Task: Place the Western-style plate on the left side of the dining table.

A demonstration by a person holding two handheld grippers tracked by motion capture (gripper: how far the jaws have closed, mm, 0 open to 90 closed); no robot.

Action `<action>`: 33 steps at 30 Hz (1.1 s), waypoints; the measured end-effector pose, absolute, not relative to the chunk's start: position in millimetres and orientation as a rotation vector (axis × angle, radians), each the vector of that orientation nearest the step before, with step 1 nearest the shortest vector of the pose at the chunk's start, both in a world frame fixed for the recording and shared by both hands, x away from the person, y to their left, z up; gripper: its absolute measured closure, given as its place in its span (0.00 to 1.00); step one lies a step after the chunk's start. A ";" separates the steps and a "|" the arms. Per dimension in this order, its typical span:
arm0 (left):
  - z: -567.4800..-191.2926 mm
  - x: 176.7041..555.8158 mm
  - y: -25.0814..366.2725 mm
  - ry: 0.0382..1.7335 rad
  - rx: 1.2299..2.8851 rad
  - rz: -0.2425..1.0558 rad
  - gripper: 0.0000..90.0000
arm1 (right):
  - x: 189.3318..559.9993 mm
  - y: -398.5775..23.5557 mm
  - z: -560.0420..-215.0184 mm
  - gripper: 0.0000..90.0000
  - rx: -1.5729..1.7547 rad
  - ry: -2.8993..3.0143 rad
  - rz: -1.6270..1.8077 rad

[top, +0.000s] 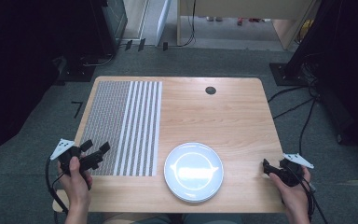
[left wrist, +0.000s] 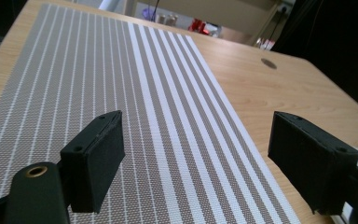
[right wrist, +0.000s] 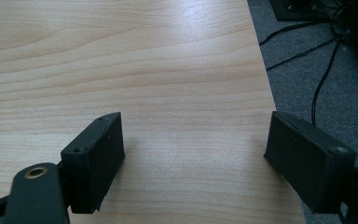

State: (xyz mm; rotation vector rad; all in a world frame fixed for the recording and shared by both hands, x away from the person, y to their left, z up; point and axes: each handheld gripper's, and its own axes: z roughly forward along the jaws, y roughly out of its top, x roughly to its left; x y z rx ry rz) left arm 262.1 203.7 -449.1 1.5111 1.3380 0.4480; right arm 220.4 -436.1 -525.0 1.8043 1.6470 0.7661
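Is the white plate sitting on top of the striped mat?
No, in the high view the white plate rests on the bare wooden table, just right of the striped mat.

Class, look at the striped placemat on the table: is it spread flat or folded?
Spread flat: the placemat lies flat on the table, no folds showing.

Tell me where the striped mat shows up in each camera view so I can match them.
High view: the mat covers the table's left part, left of the plate.
Left gripper view: the mat spreads from the top left to the bottom, under the open left gripper.
Right gripper view: not in it.
Shared landmark: the dark round hole in the table, also in the left gripper view.
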 end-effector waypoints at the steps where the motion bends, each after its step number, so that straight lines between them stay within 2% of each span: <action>1: -452.1 262.3 198.7 1.332 1.507 0.437 0.21 | 220.4 -435.5 -524.9 0.21 1.808 1.646 0.762; 10: -464.5 262.7 191.0 1.319 1.523 0.404 0.21 | 222.1 -435.7 -525.3 0.15 1.789 1.688 0.766; 19: -470.9 255.8 175.9 1.285 1.562 0.353 0.21 | 222.3 -433.9 -522.4 0.19 1.799 1.684 0.738; 33: -473.9 249.8 145.7 1.223 1.630 0.292 0.21 | 216.8 -392.4 -506.8 0.19 1.717 1.709 0.859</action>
